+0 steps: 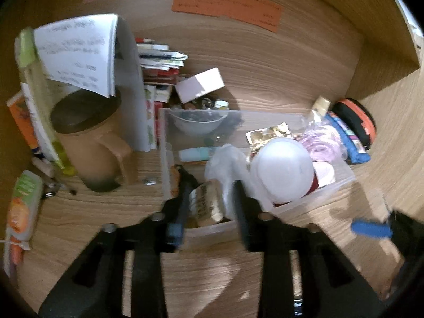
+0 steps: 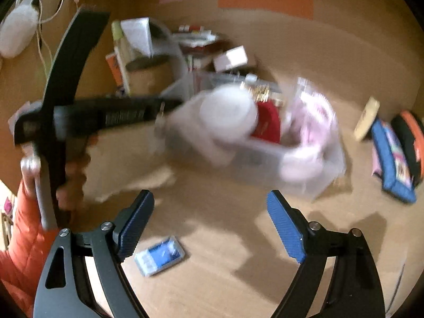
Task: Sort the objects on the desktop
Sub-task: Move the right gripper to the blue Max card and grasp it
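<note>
desk (image 1: 265, 84): wood | on it: clear bin (image 1: 341, 180); mug (image 1: 90, 143); blue packet (image 2: 159, 255)

Open worktop near you; clutter crowds the back and the left.

Your widest free stretch is the bare worktop (image 2: 225, 225) in front of the clear bin (image 1: 312, 198), broken only by a small blue-and-clear case (image 2: 159, 255) lying flat near your right gripper (image 2: 209, 225). The bin itself is packed: a white dome lid (image 1: 283, 169) and crumpled plastic rise above its rim, so entry from above is tight. To its left, the brown mug (image 1: 90, 143) and leaning papers (image 1: 79, 53) block the way; only a narrow lane runs between mug and bin. Right of the bin, a blue packet (image 1: 347, 137) and an orange-black pouch (image 1: 355, 122) sit against the wooden side wall (image 1: 371, 53).
</note>
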`<state>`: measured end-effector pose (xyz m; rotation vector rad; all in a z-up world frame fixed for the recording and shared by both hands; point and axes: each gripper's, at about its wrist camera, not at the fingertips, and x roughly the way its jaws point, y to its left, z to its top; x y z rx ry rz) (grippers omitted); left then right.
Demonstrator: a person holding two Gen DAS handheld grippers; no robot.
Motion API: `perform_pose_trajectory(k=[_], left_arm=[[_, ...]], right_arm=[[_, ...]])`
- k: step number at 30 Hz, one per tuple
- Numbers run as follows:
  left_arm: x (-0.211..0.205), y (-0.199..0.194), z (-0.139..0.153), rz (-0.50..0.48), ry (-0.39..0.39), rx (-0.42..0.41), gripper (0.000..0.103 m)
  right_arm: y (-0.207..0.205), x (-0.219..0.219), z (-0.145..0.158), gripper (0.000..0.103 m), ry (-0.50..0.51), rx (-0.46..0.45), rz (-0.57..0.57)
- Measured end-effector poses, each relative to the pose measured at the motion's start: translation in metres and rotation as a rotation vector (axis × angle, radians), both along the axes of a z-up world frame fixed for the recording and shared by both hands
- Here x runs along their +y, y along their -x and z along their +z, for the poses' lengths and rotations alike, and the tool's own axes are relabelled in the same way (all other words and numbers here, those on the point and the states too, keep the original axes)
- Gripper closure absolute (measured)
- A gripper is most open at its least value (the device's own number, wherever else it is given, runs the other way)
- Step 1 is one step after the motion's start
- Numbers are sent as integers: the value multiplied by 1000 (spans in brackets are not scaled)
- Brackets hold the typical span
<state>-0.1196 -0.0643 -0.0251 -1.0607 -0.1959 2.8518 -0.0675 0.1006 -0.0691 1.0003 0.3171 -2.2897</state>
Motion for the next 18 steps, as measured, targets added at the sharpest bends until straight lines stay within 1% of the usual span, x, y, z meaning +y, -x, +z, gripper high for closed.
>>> perform_pose_trajectory(k=[5,7,8,9,11,16,18], left_arm=[[-1,-14,6,-4,4,9,61],[-1,-22,9,-27,-11,13,51],[0,-25,11,-25,-6,19,40],[2,-31,13,-14,20,37,36],[6,-39,14,-12,57,51,35],[18,-55,12,-8,142,62,29],[22,-60,11,1,174,63,22]], right_arm=[[-21,-2,-29,18,-53,-49,36],[-27,-4,-38,18,-65,-77,58],[-29,-5,-40,18,-67,-84,64],[-32,-5,-43,18,-67,-91,71],[-35,-7,-45,18,-64,-98,84],[-42,-14,-49,18,-78,-102,104],[-44,-14,-53,18,-74,-113,105]])
